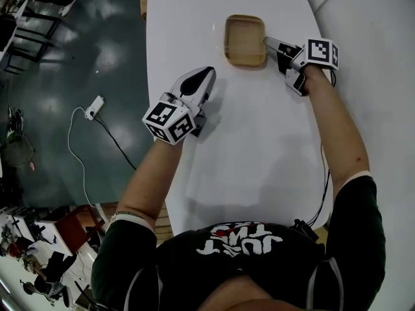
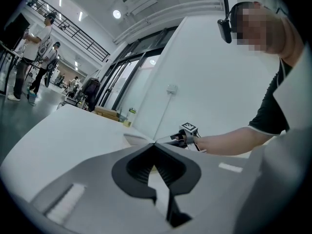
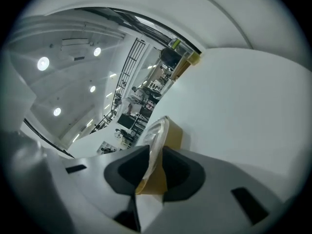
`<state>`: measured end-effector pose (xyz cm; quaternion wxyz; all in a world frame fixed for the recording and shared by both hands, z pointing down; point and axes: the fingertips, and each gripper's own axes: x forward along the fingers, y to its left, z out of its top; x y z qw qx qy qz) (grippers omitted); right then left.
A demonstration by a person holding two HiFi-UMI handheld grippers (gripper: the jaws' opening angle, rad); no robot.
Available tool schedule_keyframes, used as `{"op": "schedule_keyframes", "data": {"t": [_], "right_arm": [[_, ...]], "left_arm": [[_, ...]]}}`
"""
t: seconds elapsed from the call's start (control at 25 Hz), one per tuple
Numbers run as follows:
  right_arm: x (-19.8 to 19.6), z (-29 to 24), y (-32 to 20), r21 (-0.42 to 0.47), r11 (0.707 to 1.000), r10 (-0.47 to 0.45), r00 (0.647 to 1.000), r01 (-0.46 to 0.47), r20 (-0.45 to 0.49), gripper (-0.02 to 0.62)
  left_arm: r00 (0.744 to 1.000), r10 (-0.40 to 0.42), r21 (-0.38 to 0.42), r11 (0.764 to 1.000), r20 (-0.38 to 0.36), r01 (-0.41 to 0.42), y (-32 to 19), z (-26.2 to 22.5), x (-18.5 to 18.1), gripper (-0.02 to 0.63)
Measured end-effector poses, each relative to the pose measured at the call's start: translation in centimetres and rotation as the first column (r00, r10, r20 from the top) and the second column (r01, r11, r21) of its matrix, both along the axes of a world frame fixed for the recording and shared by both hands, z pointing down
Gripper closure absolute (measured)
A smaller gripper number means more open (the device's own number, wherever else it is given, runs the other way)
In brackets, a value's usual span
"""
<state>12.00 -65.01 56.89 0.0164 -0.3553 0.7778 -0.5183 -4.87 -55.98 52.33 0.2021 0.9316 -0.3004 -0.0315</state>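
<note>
Jaws together on nothing, the left gripper [image 1: 207, 75] hovers over the white table [image 1: 259, 154] at eleven o'clock. Farther off, at twelve o'clock, the right gripper [image 1: 268, 43] clamps the right rim of the wooden tray [image 1: 241, 41]. The tray looks light, stiff and smooth, so it is probably best pinched mid-rim.

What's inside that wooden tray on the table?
Nothing shows: the tray has a bare wooden floor. The right gripper, shut on its rim, covers a bit of the right edge.

A large lab-like hall: polished grey floor [image 1: 78, 57], mezzanine railing [image 2: 78, 30], ceiling spotlights [image 2: 117, 14], glass-fronted doors [image 2: 117, 79].
</note>
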Motion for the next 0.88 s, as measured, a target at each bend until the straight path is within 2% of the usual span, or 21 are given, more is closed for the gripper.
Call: {"op": "schedule_keyframes", "data": {"t": [0.04,0.32,0.44,0.64,0.88], "right_arm": [[-0.1,0.0,0.0,-0.002,1.000,-0.001,1.000,0.001,0.004,0.520],[0.4,0.4,-0.1,-0.009,1.000,0.026,0.999,-0.026,0.044,0.551],[0.4,-0.2,0.1,-0.015,0.999,0.040,0.998,-0.040,0.042,0.555],[0.4,-1.1,0.1,-0.007,0.998,0.063,0.993,-0.063,0.102,0.561],[0.4,-2.0,0.0,0.032,0.996,0.074,0.988,-0.079,0.135,0.565]], "left_arm": [[1.000,-0.002,-0.002,1.000,0.000,0.002,0.0,0.0,-0.1,0.604],[1.000,-0.004,-0.003,1.000,0.002,0.004,0.4,1.0,-0.4,0.604],[1.000,-0.008,-0.008,1.000,-0.001,0.008,0.6,0.7,-0.8,0.604],[1.000,-0.009,-0.006,1.000,-0.003,0.009,0.9,0.4,-1.2,0.604],[1.000,-0.031,0.001,1.000,-0.001,0.031,0.7,0.8,-2.1,0.604]]}}
